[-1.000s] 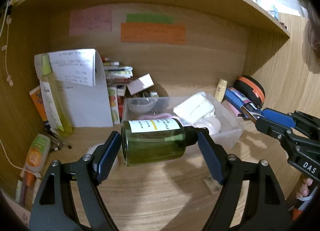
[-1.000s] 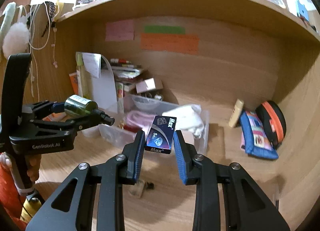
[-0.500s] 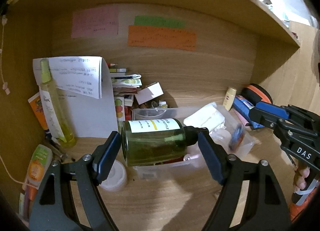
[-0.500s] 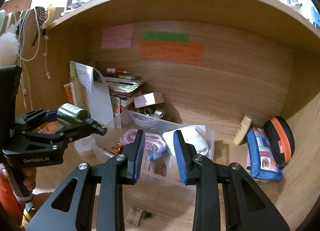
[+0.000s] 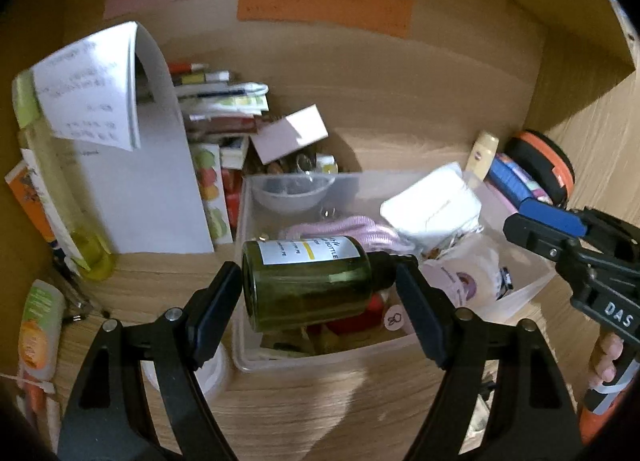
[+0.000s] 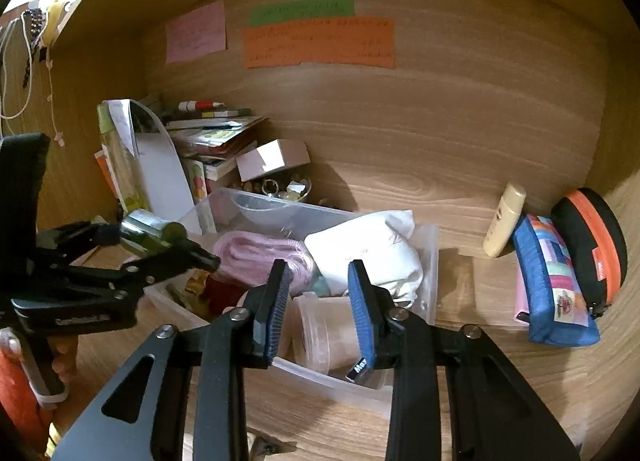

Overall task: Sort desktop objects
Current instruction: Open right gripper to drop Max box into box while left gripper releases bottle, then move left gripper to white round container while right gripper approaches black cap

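Note:
My left gripper (image 5: 318,287) is shut on a dark green bottle (image 5: 304,301) with a white label. It grips the bottle end to end, lying sideways, above the near left part of a clear plastic bin (image 5: 320,353). The right wrist view shows that gripper (image 6: 160,247) and the bottle (image 6: 150,231) at the left. My right gripper (image 6: 318,273) hangs over the bin's (image 6: 332,385) near edge. Its jaws are opening with nothing between the pads. A small dark blue "Max" box (image 6: 357,371) lies in the bin just below the right finger.
The bin holds a pink cord (image 6: 260,257), a white cloth (image 6: 368,253) and a clear jar (image 6: 324,333). A blue pouch (image 6: 552,285), an orange-and-black case (image 6: 592,249) and a cream tube (image 6: 504,221) lie to the right. Papers and books (image 5: 132,181) and a yellow bottle (image 5: 56,189) stand at the left.
Both grippers moved forward and down toward the bin. The blue Max box left the right gripper's jaws and now lies in the bin. The right jaws have widened.

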{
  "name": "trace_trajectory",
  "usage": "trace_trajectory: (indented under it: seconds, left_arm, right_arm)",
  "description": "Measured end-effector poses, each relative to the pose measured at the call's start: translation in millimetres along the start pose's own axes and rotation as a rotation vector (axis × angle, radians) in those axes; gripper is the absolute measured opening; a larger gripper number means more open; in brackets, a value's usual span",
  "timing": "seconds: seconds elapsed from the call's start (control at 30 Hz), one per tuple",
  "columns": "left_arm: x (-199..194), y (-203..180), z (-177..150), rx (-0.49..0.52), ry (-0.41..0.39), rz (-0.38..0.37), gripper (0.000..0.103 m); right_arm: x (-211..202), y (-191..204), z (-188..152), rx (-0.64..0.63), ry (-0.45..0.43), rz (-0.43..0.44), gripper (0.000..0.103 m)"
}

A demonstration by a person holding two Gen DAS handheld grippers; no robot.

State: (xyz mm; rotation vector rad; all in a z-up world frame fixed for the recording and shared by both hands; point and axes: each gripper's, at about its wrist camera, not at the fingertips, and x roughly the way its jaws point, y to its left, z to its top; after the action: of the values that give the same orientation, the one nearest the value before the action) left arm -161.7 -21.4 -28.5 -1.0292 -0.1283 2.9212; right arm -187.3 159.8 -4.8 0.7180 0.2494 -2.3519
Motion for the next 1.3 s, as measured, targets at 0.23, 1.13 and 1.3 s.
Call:
trace_trajectory:
  seconds: [0.23,1.13,1.3]
  left_arm:
    - [7,-5,-4,0.017,0.028,-0.013,0.079]
    - [-52,17,-20,0.023,-0.068,0.095,0.095]
    - [-60,44,-27,-0.011,-0.057,0.132,0.096]
  right_arm:
    - [2,8,-3,-0.043,-0.018,-0.027,0.058]
    - [-45,22,-17,-0.056,-0.067,-0.084,0.086]
    - [-49,28,-27,-0.067,-0.051,-0.078,0.086]
